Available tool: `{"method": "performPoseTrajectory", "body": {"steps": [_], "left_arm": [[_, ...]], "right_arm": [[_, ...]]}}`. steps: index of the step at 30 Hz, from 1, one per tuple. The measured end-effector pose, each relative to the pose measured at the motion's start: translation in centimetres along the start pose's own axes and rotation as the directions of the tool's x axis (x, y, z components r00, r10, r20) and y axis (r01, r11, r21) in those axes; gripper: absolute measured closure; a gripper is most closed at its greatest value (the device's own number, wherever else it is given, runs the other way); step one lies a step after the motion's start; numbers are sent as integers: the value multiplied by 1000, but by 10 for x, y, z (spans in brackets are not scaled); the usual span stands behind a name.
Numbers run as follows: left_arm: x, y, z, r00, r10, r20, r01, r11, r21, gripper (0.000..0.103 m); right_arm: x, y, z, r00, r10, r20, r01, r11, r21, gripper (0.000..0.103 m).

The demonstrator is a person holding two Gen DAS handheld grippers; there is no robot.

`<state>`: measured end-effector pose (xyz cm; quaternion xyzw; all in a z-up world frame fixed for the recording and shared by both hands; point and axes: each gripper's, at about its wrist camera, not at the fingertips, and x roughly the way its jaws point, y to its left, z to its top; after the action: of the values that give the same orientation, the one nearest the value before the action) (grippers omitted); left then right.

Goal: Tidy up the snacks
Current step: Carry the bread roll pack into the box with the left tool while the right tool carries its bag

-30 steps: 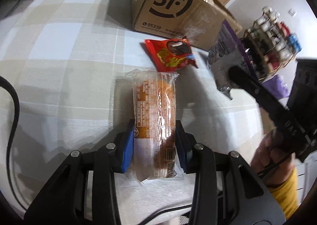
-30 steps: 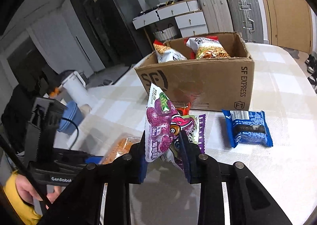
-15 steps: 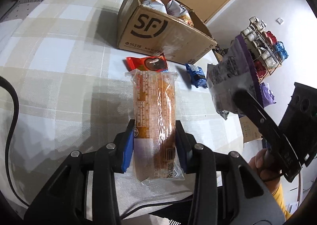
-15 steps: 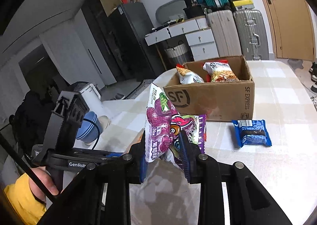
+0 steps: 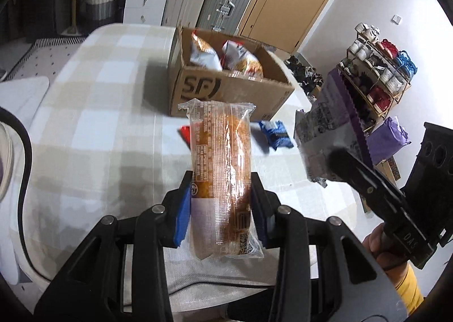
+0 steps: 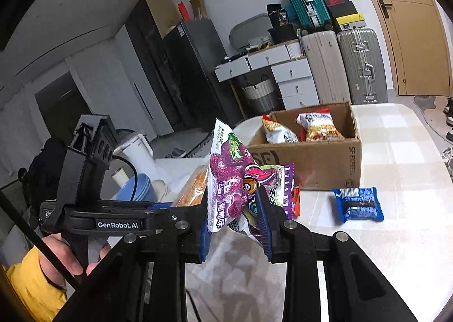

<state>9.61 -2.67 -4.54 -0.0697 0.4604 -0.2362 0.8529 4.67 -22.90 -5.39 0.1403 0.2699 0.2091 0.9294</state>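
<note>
Carrying 2 snacks above the table (image 5: 93,112); cardboard box (image 5: 226,89) far. Left gripper (image 5: 220,206) clamps the bread pack (image 5: 220,163); right gripper (image 6: 235,223) pinches the purple bags (image 6: 226,180). Risk: crinkly film slipping, bags dropping short.

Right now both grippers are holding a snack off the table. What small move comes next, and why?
Probably carry the bread pack in the left gripper forward over the open cardboard box and release it there. Both packs are clamped clear of the table, the box already holds chip bags, and the right gripper can follow with its purple candy bag.
</note>
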Motion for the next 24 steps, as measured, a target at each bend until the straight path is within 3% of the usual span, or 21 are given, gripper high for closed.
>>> {"method": "performPoseTrajectory", "body": {"steps": [15, 24], "left_arm": [[-28, -13, 45, 999, -23, 32, 22, 999, 36, 69], [-22, -11, 123, 999, -22, 46, 21, 999, 25, 69]], "right_arm": [[-13, -8, 46, 996, 5, 84, -6, 1000, 3, 75], [3, -27, 91, 995, -5, 99, 4, 1000, 6, 75]]}}
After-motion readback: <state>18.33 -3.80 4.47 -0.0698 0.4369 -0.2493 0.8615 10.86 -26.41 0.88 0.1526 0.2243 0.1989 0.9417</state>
